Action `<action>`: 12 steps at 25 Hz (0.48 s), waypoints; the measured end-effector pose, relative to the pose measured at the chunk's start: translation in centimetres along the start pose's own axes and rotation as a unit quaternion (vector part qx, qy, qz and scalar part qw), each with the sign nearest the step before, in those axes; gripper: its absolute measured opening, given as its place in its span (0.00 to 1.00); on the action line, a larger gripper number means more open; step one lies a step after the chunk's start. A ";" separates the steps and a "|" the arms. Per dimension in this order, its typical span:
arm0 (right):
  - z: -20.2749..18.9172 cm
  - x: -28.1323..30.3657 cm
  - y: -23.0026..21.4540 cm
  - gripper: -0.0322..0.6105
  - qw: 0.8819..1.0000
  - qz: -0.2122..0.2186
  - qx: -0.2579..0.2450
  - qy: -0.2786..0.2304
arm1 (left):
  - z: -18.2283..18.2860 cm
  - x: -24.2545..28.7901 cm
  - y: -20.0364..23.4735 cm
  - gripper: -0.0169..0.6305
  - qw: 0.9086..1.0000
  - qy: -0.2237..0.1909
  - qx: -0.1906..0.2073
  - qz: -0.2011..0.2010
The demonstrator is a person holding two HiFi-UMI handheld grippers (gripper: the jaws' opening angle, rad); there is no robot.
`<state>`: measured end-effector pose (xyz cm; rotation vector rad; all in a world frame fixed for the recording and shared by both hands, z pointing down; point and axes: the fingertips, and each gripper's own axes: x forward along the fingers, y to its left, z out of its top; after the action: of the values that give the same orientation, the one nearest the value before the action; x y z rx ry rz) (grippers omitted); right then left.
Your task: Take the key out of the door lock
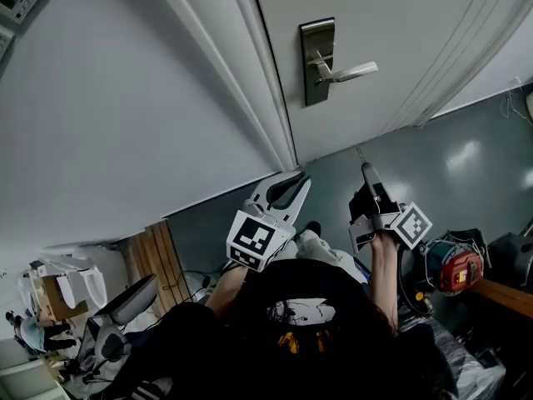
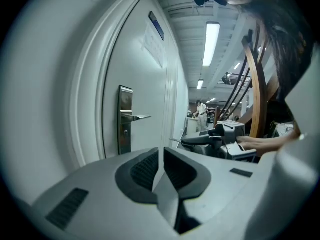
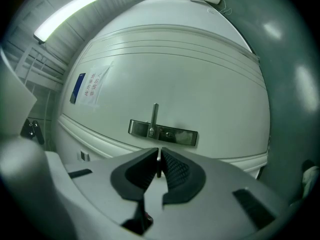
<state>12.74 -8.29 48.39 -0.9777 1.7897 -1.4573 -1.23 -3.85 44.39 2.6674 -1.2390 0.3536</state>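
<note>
The white door (image 1: pixel 400 23) carries a steel lock plate (image 1: pixel 316 61) with a lever handle (image 1: pixel 350 73). The plate (image 3: pixel 162 133) also lies straight ahead in the right gripper view, and I see no key in its keyhole. My right gripper (image 3: pixel 159 151) is shut on a thin metal sliver, seemingly the key (image 3: pixel 159 164), upright between its pads. In the head view this gripper (image 1: pixel 365 168) hangs well below the plate, clear of the door. My left gripper (image 1: pixel 301 179) is beside it, shut and empty (image 2: pixel 161 150), with the plate (image 2: pixel 125 119) off to its left.
The door frame's white mouldings (image 1: pixel 250 73) run diagonally beside a grey wall (image 1: pixel 125 123). A red and black device (image 1: pixel 454 269) sits at the lower right, and a wooden board (image 1: pixel 162 261) and an office chair (image 1: pixel 125 302) at the lower left. A person (image 2: pixel 201 108) stands far down the hall.
</note>
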 end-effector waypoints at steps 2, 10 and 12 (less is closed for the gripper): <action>-0.9 0.2 0.3 0.08 1.000 0.002 -0.001 0.005 | -0.4 -0.7 0.5 0.08 1.000 0.000 -0.006 0.005; -3.5 -0.9 1.1 0.08 1.000 -0.001 -0.014 0.015 | -0.8 -2.6 0.2 0.08 1.000 -0.013 -0.016 -0.002; -4.0 -1.4 1.4 0.08 1.000 0.000 -0.016 0.015 | -1.1 -3.1 -0.2 0.08 1.000 -0.012 -0.016 -0.004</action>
<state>9.91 -4.90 47.77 -0.9767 1.8409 -1.4541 -3.14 -1.18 44.59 2.6562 -1.2284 0.2988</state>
